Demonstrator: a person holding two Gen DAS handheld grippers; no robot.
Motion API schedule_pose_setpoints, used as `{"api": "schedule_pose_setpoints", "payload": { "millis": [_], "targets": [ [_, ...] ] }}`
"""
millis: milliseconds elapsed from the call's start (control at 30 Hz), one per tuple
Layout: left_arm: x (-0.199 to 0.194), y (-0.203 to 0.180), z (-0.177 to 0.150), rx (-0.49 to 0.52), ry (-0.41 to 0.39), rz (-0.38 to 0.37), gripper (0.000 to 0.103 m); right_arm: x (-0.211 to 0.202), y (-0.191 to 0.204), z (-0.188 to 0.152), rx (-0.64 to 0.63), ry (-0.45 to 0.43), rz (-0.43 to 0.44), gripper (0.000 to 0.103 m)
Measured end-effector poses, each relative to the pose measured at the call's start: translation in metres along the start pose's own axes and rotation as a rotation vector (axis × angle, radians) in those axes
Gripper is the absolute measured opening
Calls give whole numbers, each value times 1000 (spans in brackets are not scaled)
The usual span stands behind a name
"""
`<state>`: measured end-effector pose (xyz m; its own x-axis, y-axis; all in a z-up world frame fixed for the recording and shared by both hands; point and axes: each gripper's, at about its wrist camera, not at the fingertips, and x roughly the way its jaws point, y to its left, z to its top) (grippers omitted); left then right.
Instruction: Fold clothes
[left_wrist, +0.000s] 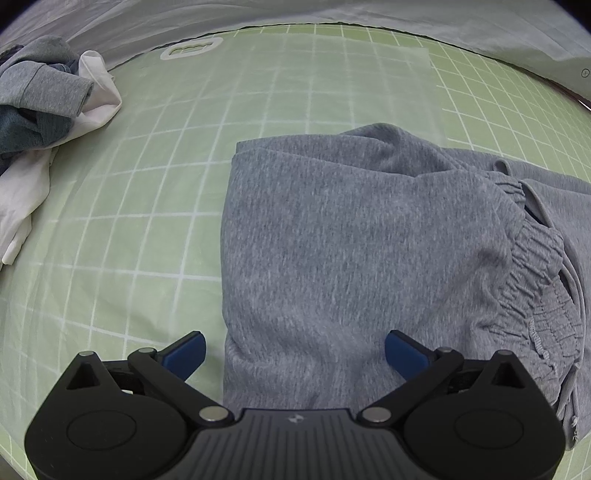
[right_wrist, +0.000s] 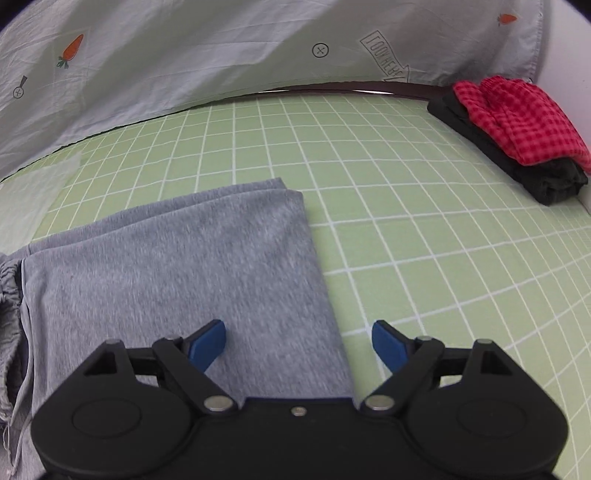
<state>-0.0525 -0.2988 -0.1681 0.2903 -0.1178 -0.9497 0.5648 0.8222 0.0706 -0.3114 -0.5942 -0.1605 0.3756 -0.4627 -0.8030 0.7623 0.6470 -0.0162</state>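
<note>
Both claws hang spread and empty: the left claw (left_wrist: 293, 349) over the near left edge of the grey trousers (left_wrist: 351, 240), the right claw (right_wrist: 298, 341) straddling their right edge. The trousers lie partly folded on the green checked mat (right_wrist: 424, 221), waistband (left_wrist: 532, 266) bunched. Any further fold, I judge, wants both edges pinched cleanly, layers together, lifted evenly.
</note>
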Motion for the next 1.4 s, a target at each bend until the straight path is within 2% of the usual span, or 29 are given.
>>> {"api": "schedule_pose_setpoints", "payload": {
  "millis": [100,167,200,300,333,367,533,667,833,1167,1400],
  "targets": [
    [-1,-3,-3,3,-4,1,102,-1,-1,-1,6,0,12,77],
    [-5,-5,-8,5,-9,4,102,-1,2,0,13,-2,42,58],
    [-6,-5,-10,7,-12,5,102,-1,5,1,13,-3,51,56],
    [-9,-6,-15,14,-19,7,102,-5,12,3,-29,-9,65,33],
    [-11,-6,-15,15,-21,6,102,-7,15,4,-40,-12,62,17],
    [-12,-5,-16,16,-23,5,102,-9,18,5,-50,-16,59,12],
    [-17,1,-18,21,-44,6,102,-19,34,10,-101,-31,42,10],
    [-24,9,-21,24,-66,4,102,-39,44,17,-83,-71,62,9],
    [-32,23,-25,34,-95,-6,102,-64,74,21,-86,-116,99,9],
    [-44,58,-27,96,-140,-75,102,-99,179,-1,-132,-187,122,9],
    [-58,84,-25,108,-209,-109,102,-116,260,-13,-160,-217,227,9]
  ]
}}
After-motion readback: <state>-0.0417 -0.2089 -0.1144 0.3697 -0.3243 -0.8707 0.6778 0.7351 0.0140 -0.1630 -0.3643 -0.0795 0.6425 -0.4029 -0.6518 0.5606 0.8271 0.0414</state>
